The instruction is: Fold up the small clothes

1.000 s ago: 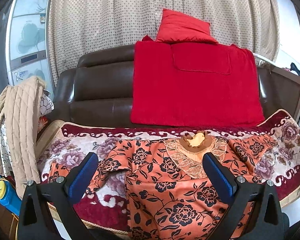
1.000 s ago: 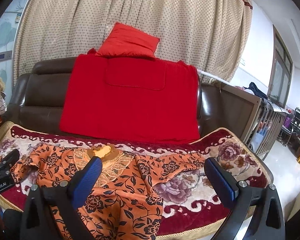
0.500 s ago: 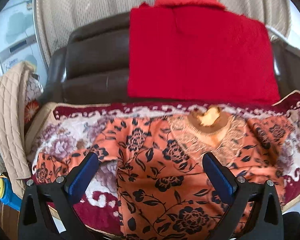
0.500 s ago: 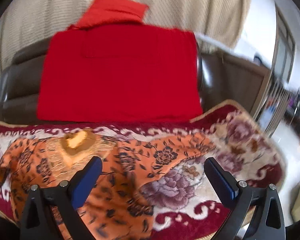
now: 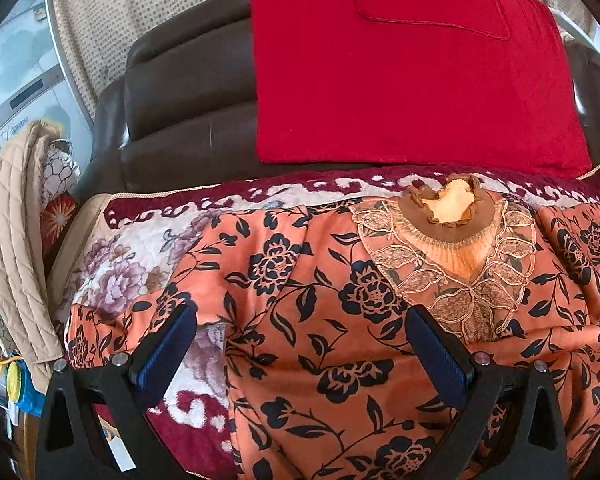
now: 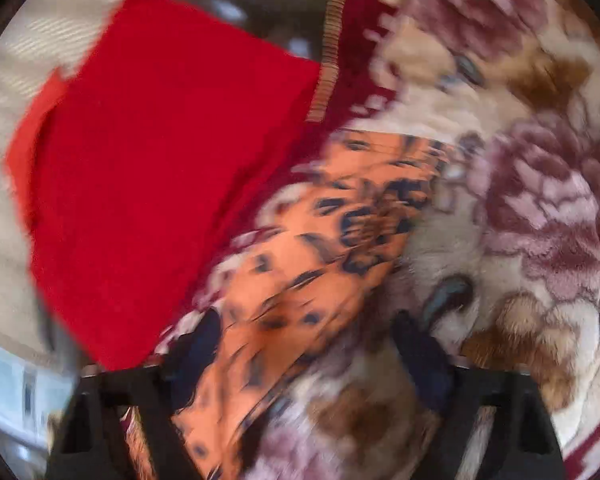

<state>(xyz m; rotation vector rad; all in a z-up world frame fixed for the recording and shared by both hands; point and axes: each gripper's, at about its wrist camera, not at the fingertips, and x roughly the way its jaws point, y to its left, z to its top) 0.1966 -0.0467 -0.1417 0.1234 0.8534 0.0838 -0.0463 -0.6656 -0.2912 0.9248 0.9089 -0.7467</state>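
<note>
An orange top with black flowers [image 5: 320, 300] lies spread face up on the sofa seat, its brown lace collar [image 5: 448, 216] toward the backrest. My left gripper [image 5: 300, 344] is open and empty, low over the left chest of the top, near the left sleeve [image 5: 112, 320]. The right wrist view is blurred and rolled. My right gripper [image 6: 304, 344] is open and empty, close over the top's right sleeve [image 6: 340, 232], which runs between the fingers.
The seat is covered by a floral plush blanket [image 5: 132, 248], also seen in the right wrist view [image 6: 540, 200]. A red cloth [image 5: 400, 72] hangs over the brown leather backrest [image 5: 180, 100]. A beige quilted jacket [image 5: 12, 240] hangs at the left.
Both grippers have dropped toward the top. The left one moved in over the chest. The right one swung right, rolled, and came down close over the right sleeve.
</note>
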